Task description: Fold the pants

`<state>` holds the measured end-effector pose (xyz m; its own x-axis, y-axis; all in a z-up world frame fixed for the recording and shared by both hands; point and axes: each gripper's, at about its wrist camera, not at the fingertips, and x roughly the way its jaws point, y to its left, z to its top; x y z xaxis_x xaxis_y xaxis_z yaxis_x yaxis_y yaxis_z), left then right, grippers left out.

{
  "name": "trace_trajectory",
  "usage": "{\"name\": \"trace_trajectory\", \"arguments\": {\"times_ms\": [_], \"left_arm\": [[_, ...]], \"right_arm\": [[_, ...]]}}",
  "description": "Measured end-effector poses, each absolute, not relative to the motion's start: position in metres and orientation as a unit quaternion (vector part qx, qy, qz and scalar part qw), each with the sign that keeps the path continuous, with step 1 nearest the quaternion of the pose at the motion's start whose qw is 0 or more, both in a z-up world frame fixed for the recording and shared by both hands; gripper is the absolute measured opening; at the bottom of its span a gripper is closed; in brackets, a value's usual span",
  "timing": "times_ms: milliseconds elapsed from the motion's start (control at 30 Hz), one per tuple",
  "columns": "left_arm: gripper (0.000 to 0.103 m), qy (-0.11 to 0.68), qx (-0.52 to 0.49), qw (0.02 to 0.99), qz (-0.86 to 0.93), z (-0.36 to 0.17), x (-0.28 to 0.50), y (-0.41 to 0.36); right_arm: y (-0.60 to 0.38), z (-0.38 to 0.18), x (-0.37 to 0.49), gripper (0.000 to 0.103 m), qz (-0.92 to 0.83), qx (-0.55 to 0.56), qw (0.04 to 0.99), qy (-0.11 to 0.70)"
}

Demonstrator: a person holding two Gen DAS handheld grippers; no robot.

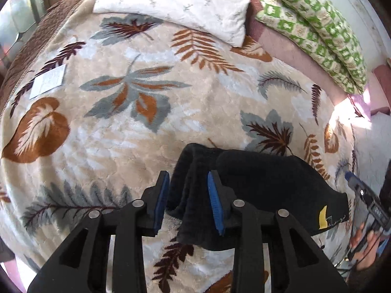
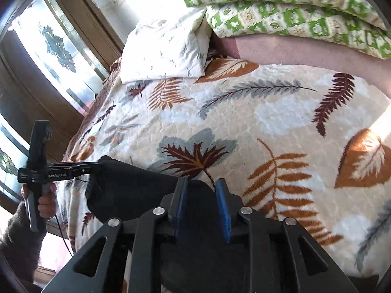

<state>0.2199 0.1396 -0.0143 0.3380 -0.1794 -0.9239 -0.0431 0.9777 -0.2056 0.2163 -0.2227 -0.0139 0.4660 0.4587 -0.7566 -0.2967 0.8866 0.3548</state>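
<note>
Left wrist view: the left gripper stands wide, a fold of the black pants between its pads, on the leaf blanket below the white pillow.

Right wrist view: the right gripper straddles the pants, narrower; grip unclear.

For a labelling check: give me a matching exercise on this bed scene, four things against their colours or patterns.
Things:
1. pants
2. pillow
3. folded quilt
4. blanket

Looks:
A. green and cream squares
B. beige with leaf print
C. black
D. white with small faint marks

Pairs: 1-C, 2-D, 3-A, 4-B
</note>
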Motion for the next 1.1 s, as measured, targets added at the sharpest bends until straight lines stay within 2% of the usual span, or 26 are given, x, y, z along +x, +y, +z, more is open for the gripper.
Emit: {"name": "trace_trajectory", "arguments": {"times_ms": [100, 200, 467, 667, 867, 1100], "left_arm": [[0.033, 0.581, -0.112, 0.806, -0.030, -0.014, 0.209, 0.145], [0.033, 0.580, -0.141, 0.800, -0.058, -0.009, 0.191, 0.133], [0.033, 0.595, -0.040, 0.789, -0.147, -0.007, 0.154, 0.010], [0.033, 0.604, -0.014, 0.775, -0.184, -0.007, 0.156, -0.063], [0.033, 0.626, -0.017, 0.758, -0.185, -0.015, 0.182, -0.099], [0.033, 0.628, -0.036, 0.756, -0.180, -0.018, 0.198, -0.097]], "right_arm": [[-0.241, 0.000, 0.183, 0.050, 0.207, 0.107, 0.852, 0.469], [-0.260, 0.001, 0.150, 0.054, 0.184, 0.124, 0.846, 0.485], [-0.348, -0.011, 0.063, 0.056, 0.115, 0.219, 0.843, 0.477], [-0.428, -0.006, 0.029, 0.058, 0.046, 0.264, 0.852, 0.450], [-0.481, -0.019, 0.031, 0.061, 0.007, 0.297, 0.846, 0.442], [-0.490, -0.061, 0.063, 0.061, 0.017, 0.335, 0.822, 0.460]]}}
